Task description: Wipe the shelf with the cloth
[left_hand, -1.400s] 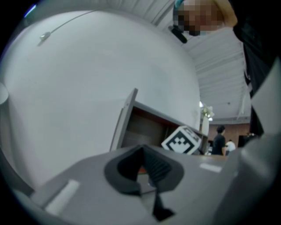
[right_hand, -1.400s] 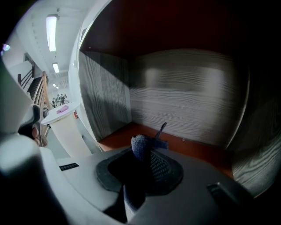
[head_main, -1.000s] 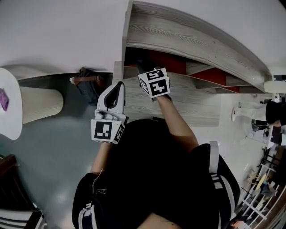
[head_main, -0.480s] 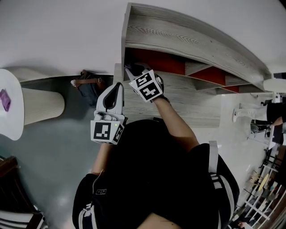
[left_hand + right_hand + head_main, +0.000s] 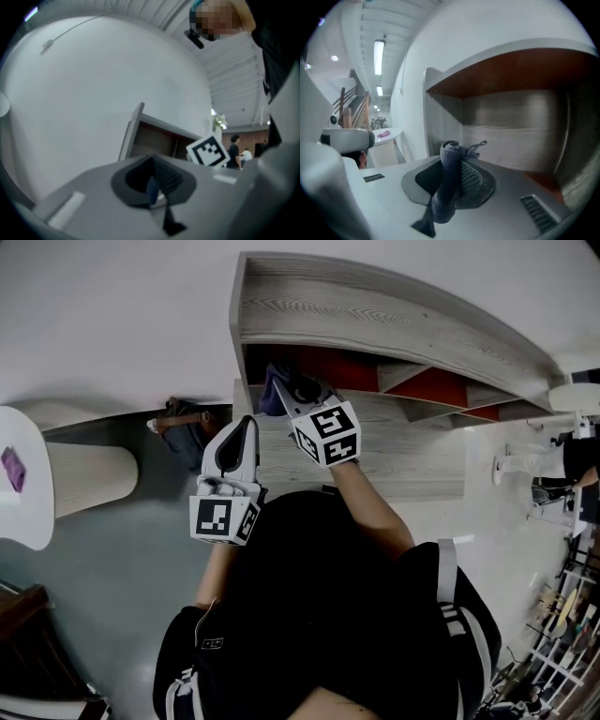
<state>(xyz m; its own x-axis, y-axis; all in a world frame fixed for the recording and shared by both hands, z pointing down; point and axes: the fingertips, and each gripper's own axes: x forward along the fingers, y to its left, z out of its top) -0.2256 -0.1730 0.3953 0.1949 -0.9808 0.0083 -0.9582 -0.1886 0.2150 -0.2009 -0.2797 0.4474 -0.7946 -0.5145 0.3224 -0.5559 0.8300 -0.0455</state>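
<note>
The grey wood-grain shelf (image 5: 403, 442) has red back panels and an upper board above it. A dark blue cloth (image 5: 273, 390) rests at the left end of its lower compartment, and my right gripper (image 5: 287, 392) is shut on it. In the right gripper view the cloth (image 5: 449, 180) stands folded between the jaws, facing the compartment's left wall (image 5: 440, 112). My left gripper (image 5: 247, 424) hangs shut and empty just in front of the shelf's left corner. Its own view shows the left gripper (image 5: 153, 186) pointing at the shelf (image 5: 150, 138).
A white round table (image 5: 23, 512) carrying a small purple item stands at the left. A brown-strapped bag (image 5: 184, 420) lies on the floor beside the shelf's left side. A white wall rises behind. A rack (image 5: 553, 634) and a person stand at the far right.
My right gripper has carried the cloth leftward along the shelf to the compartment's left end. The left gripper has stayed where it was.
</note>
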